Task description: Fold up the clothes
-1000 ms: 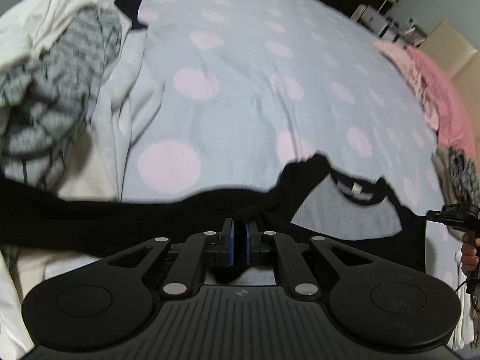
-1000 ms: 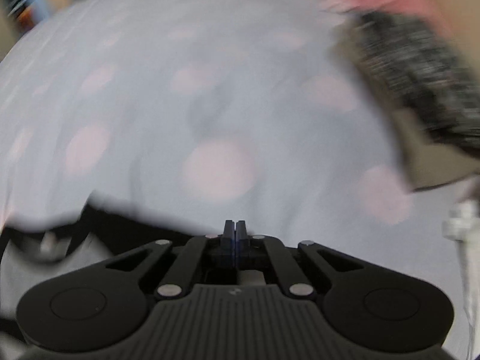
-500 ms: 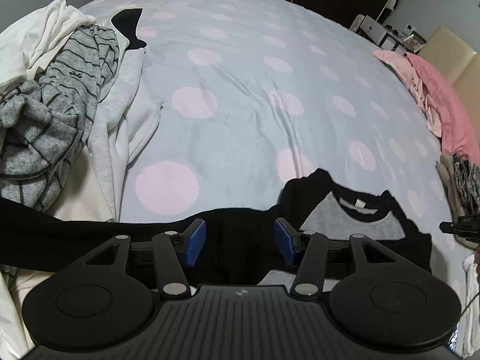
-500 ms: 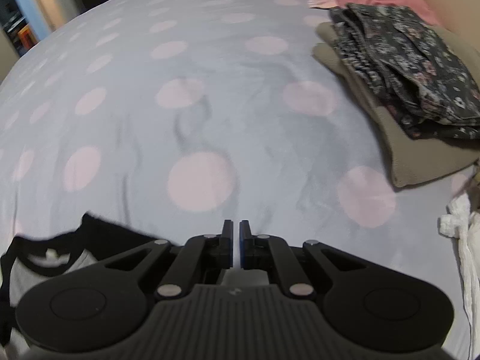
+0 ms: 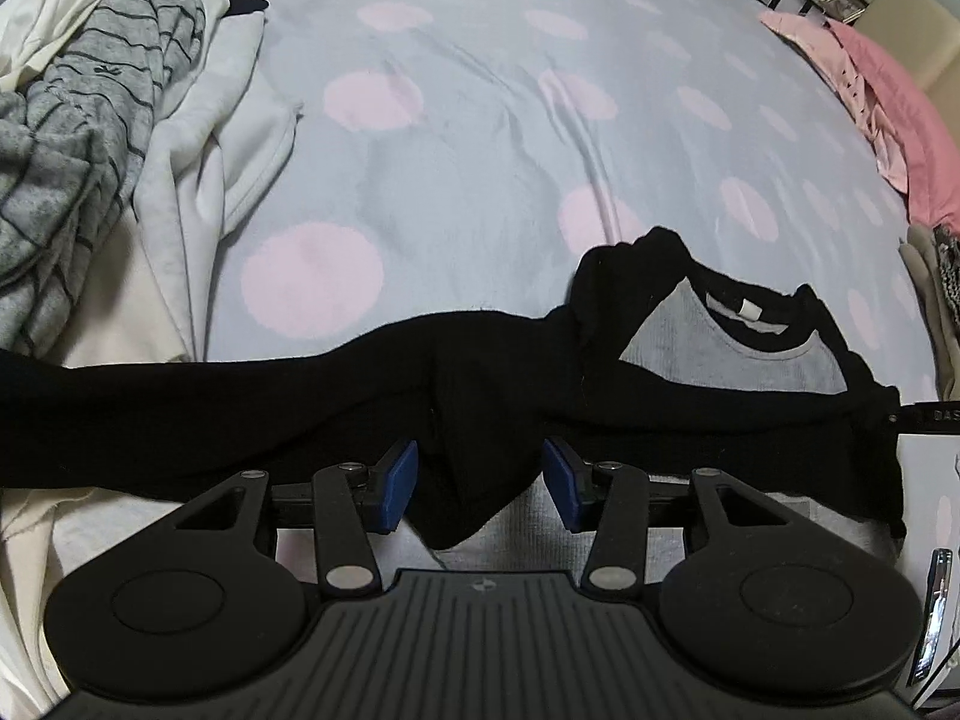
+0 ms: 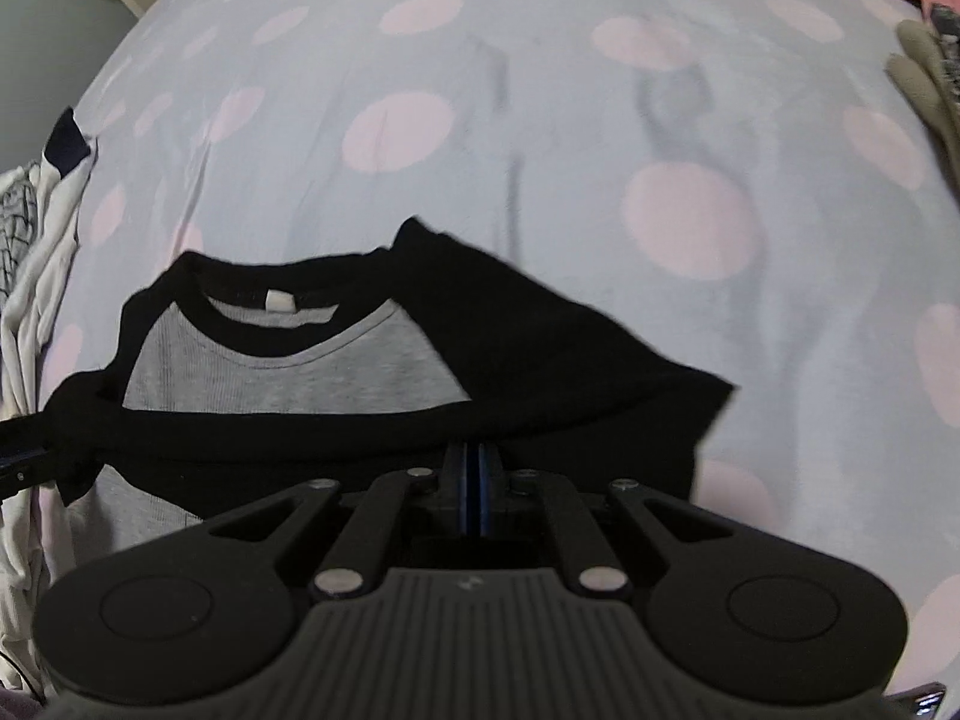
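A grey shirt with black collar and long black sleeves [image 5: 720, 354] lies on the dotted bed sheet [image 5: 480, 150]. One sleeve [image 5: 240, 408] stretches far left. My left gripper [image 5: 480, 483] points down just over this sleeve. Its jaws stand apart and are closing, with a loose black fold between the blue pads [image 5: 399, 483], which do not press on it. In the right wrist view the shirt [image 6: 288, 378] lies flat with its other sleeve [image 6: 570, 348] spread right. My right gripper [image 6: 474, 468] is shut, tips at that sleeve's lower edge; no cloth shows between them.
A heap of grey striped clothes [image 5: 90, 120] and white garments [image 5: 210, 150] lies at the left. Pink bedding [image 5: 888, 96] and a folded stack [image 5: 930, 294] sit at the right edge. The folded stack [image 6: 924, 78] also shows at the far right.
My left gripper opened, let go of the black sleeve and sank toward the bed. My right gripper swung from the bare sheet to over the shirt's other sleeve.
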`<state>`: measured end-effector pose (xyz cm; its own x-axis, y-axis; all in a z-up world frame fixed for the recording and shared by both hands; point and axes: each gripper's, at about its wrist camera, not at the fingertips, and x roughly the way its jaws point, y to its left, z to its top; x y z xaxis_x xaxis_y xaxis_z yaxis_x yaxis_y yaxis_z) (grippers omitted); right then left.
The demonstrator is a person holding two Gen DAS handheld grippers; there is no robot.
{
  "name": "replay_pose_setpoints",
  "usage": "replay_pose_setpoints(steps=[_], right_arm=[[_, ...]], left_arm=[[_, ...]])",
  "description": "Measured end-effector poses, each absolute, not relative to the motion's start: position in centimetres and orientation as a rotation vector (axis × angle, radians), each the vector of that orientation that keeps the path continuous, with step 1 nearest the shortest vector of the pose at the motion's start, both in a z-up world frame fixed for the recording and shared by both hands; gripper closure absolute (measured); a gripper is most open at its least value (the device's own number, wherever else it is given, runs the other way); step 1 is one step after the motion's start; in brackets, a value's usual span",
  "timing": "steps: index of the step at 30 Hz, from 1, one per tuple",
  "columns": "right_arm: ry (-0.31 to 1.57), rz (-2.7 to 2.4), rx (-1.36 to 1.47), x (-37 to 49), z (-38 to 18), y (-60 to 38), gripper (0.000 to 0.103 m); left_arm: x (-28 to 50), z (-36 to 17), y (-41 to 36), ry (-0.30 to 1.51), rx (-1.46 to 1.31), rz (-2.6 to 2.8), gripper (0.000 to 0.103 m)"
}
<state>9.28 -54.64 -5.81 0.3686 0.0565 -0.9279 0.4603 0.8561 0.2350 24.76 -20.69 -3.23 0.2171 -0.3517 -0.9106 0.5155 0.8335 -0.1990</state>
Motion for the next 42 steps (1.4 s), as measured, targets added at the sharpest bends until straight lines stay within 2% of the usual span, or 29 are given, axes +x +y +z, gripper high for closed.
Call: replay_pose_setpoints(steps=[4,10,14,19,24,25,26,29,31,35,39,41,42], right_arm=[[1.183,-0.295,0.492,11.1,-6.8,-53.7,0.097],[1.032,-0.368,0.548,11.7,-5.2,-54.1,0.097],[1.053,-0.348,0.499,10.7,-4.8,-54.0,0.096],[1.065,-0.331,0.427,7.6,-3.6,-54.3,0.084],[1.08,-0.296,0.375,4.5,-3.0,-54.2,0.083],[1.085,-0.287,0.364,4.0,-3.0,-54.1,0.083],[1.092,-0.275,0.353,3.4,-3.0,-54.1,0.083],[1.113,-0.224,0.292,1.8,-3.0,-53.4,0.082],[1.126,-0.191,0.235,0.7,-3.1,-52.7,0.076],[1.15,-0.153,0.112,-0.7,-3.8,-51.2,0.066],[1.175,-0.138,0.035,-1.0,-5.0,-50.0,0.066],[1.172,-0.155,-0.009,-1.0,-5.6,-49.5,0.068],[1.176,-0.17,-0.021,-1.0,-5.7,-49.5,0.072]], left_arm=[[24.9,-3.1,-20.9,1.216,0.14,-0.588,0.059],[25.1,-2.3,-20.7,1.186,0.113,-0.583,0.057],[25.1,-2.2,-19.9,1.195,0.111,-0.595,0.057],[25.1,-2.4,-18.9,1.219,0.078,-0.615,0.057],[24.5,-2.9,-19.3,1.204,0.097,-0.65,0.057],[24.4,-3.0,-19.4,1.2,0.105,-0.652,0.062],[24.4,-3.1,-19.6,1.2,0.107,-0.654,0.075],[24.1,-3.1,-20.1,1.193,0.116,-0.678,0.09],[23.9,-2.8,-20.4,1.179,0.127,-0.691,0.096],[23.8,-2.2,-20.6,1.16,0.116,-0.699,0.1],[23.8,-1.7,-20.8,1.142,0.11,-0.698,0.102],[23.9,-1.5,-20.8,1.138,0.101,-0.696,0.103],[24.0,-1.4,-20.8,1.136,0.096,-0.696,0.103]])
